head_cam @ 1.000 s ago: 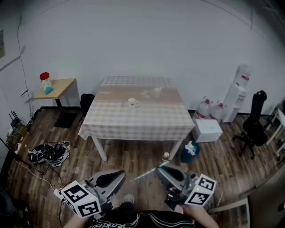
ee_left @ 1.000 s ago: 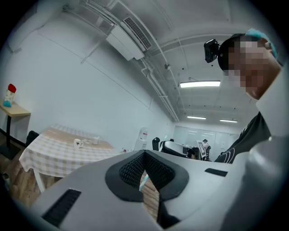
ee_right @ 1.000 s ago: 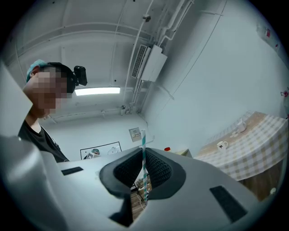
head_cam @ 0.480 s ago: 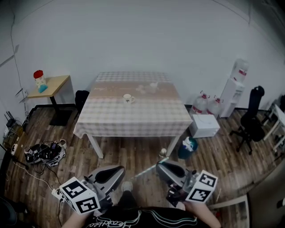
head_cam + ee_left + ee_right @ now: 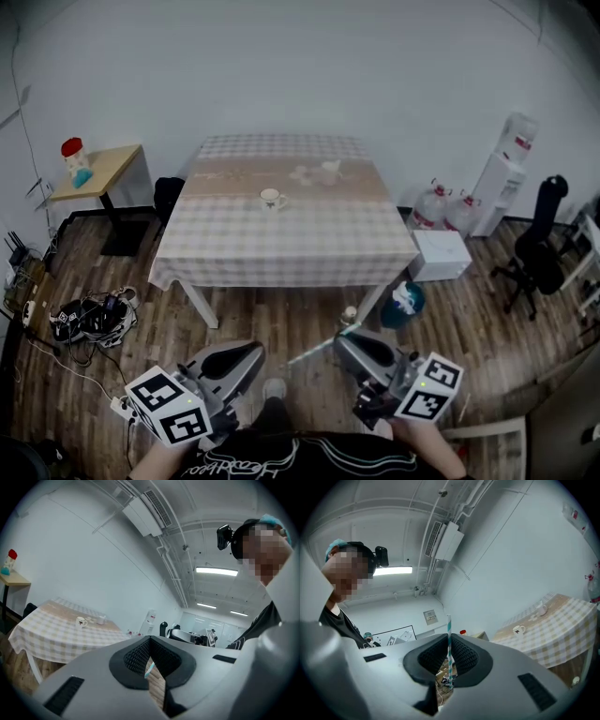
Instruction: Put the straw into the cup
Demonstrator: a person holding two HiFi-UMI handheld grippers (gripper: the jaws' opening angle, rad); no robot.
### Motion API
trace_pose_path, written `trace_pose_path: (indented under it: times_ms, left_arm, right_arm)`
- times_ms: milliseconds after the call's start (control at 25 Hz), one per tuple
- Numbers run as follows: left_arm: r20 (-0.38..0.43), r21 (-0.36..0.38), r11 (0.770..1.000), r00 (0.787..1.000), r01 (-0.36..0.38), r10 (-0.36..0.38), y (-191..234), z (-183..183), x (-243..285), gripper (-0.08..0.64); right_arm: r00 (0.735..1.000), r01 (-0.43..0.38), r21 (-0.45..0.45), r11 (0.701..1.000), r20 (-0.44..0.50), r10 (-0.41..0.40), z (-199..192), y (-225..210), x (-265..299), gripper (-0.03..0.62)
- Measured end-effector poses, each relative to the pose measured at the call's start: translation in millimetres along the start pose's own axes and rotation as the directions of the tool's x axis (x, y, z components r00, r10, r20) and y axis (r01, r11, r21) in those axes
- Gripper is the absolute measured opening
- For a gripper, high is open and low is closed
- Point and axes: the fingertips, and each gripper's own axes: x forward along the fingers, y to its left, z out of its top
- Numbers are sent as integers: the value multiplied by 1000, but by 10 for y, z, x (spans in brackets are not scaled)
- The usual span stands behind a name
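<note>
Right gripper (image 5: 345, 339) jaws pinch the thin straw (image 5: 314, 350), left gripper (image 5: 246, 356) jaws closed on nothing, cup (image 5: 272, 197) well away on tabletop (image 5: 281, 248); the long overhang may pivot and miss the rim.

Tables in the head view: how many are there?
2. The checked-cloth table stands in the middle, bearing the cup; a small wooden side table stands by the left wall. Others may lie outside the view.
</note>
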Motion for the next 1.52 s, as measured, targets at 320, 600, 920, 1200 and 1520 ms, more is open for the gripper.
trace_pose_path:
  times_ms: [320,600,920,1200,1520]
  left_arm:
    - [-57,-51,998,998,26,-28,657,126,457,-2]
    - [-91,-89,994,994,60,-68,1319,394,891,-2]
    - [-109,-116,992,992,45,-57,2244,759,1151,-3]
    - [-93,-125,991,994,40,-52,2738,998,1376,-3]
    - [-65,-82,995,996,63,-68,2382,507,757,-3]
  right_arm:
    - [997,73,43,996,-8,-73,55,-627,370,32]
    - [991,134,59,989,-15,-133,255,-1223,895,32]
    - [987,153,59,986,-50,-150,426,-1783,1652,32]
    - [987,157,40,987,-41,-156,630,-2159,2100,32]
    - [986,166,-16,986,-5,-166,100,-1556,1776,32]
